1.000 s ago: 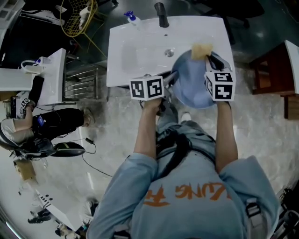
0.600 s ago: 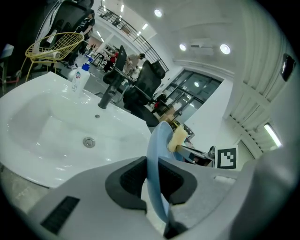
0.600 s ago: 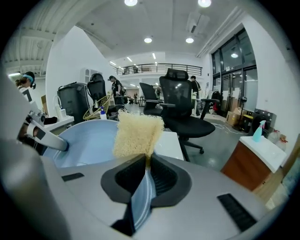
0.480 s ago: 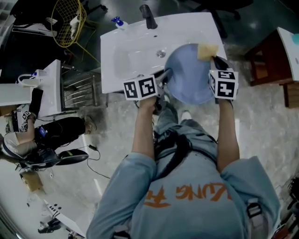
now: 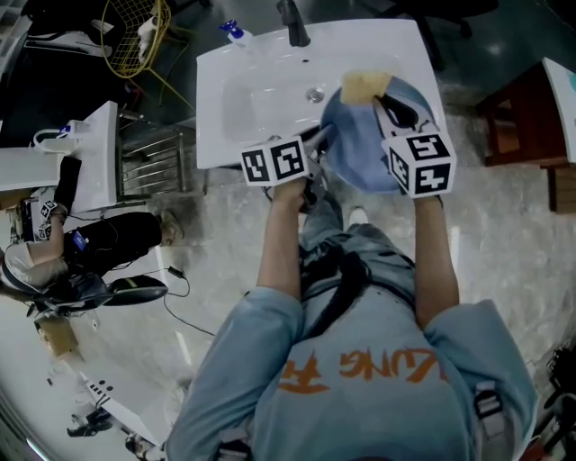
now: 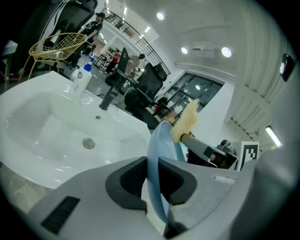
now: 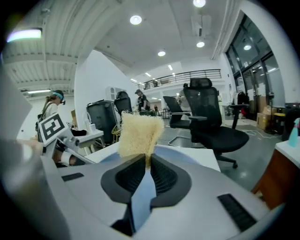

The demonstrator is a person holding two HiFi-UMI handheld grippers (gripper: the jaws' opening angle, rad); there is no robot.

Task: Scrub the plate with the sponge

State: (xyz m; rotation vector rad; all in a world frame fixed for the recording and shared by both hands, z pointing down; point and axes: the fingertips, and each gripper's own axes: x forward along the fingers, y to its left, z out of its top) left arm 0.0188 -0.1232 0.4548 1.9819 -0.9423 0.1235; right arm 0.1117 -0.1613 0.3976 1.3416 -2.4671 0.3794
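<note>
A pale blue plate is held tilted over the right part of the white sink. My left gripper is shut on the plate's near left rim; in the left gripper view the plate stands edge-on between the black pads. My right gripper is shut on a yellow sponge, which rests on the plate's far upper edge. The right gripper view shows the sponge sticking up out of the pads, with the plate just beyond. From the left gripper view the sponge touches the plate's top rim.
A black tap and a soap bottle stand at the sink's back edge; the drain lies just left of the plate. A metal rack stands left of the sink. A wooden cabinet is at the right.
The sponge and right gripper have slid from the plate's upper right edge toward its upper left, nearer the drain. The left gripper keeps its grip on the plate.
</note>
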